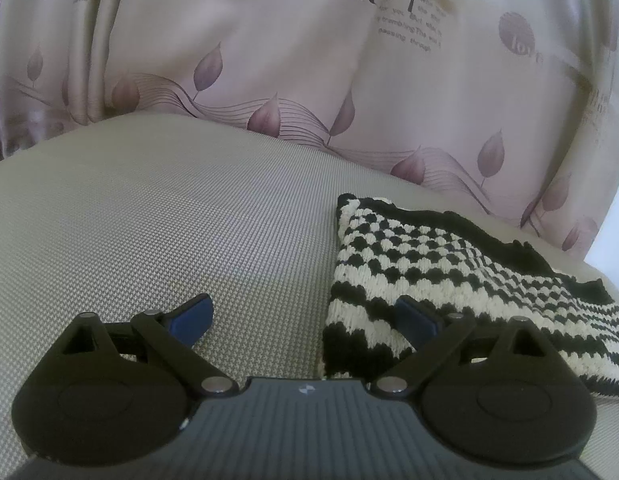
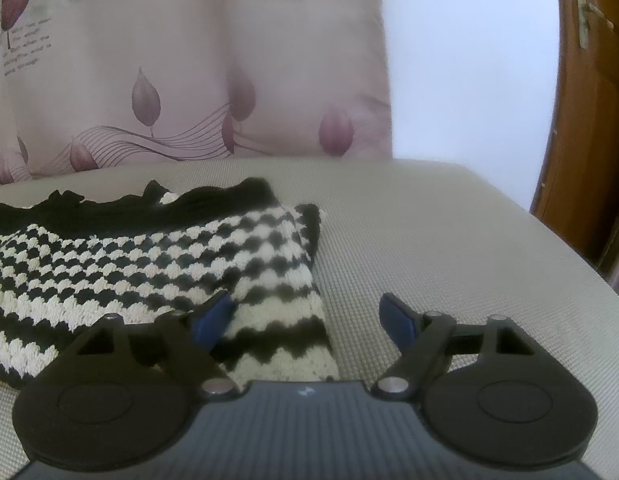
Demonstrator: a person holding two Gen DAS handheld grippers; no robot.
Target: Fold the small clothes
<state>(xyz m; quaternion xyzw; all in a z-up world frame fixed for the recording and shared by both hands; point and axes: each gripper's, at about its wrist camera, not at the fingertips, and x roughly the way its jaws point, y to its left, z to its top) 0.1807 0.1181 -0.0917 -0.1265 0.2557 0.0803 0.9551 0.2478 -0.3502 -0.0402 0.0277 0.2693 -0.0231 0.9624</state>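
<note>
A pale woven-textured cushion surface (image 1: 169,220) fills the frame. Our folded black-and-white knitted garment (image 1: 449,280) lies lower right: soft, light, floppy, best pinched at edges. Our left gripper (image 1: 303,318) and right gripper (image 2: 305,316) both gape, holding nothing.

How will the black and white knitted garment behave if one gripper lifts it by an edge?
The knitted garment would probably droop, not stay flat: its chunky knit lies soft and layered on the grey cushion. It looks fairly light. The bumpy yarn should grip the pads rather than slip.
</note>
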